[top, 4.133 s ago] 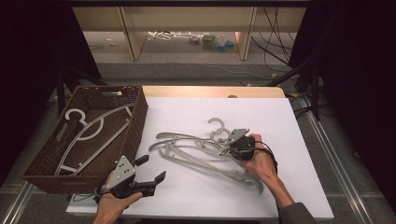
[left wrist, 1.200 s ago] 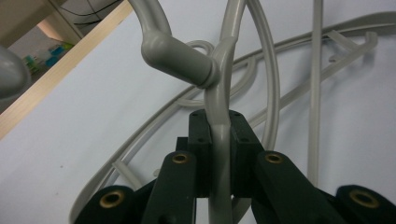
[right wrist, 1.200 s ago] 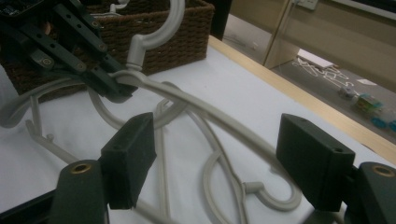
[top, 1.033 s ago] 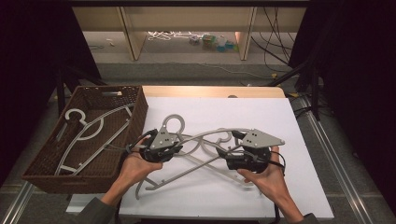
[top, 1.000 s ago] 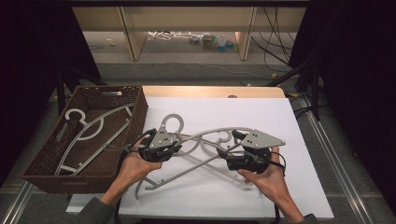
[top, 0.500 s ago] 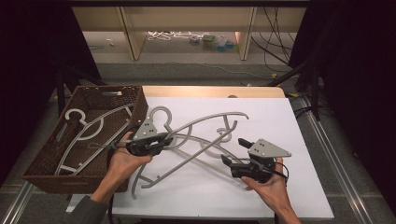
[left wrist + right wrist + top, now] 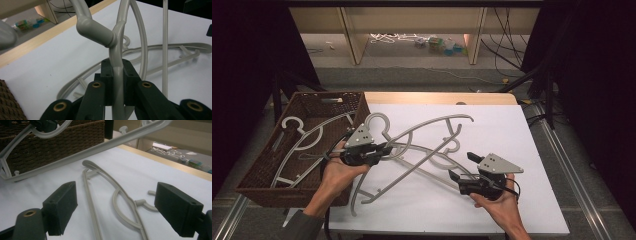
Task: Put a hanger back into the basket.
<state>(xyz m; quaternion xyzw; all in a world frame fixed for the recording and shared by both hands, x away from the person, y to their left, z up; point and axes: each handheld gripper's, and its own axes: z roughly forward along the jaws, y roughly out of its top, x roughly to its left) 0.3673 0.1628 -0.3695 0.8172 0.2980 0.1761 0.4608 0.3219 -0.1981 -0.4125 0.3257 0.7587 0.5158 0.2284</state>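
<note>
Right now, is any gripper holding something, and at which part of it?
The left gripper is shut on a grey hanger, gripping its neck just below the hook. The right gripper is open and holds nothing.

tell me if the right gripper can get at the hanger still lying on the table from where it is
Probably yes. The right gripper is open with nothing between its fingers, and the flat hanger lies right ahead of it. The lifted hanger in the left gripper passes above.

Hangers: two on white table (image 7: 512,150), two in one wicker basket (image 7: 262,170); tools: two.
</note>
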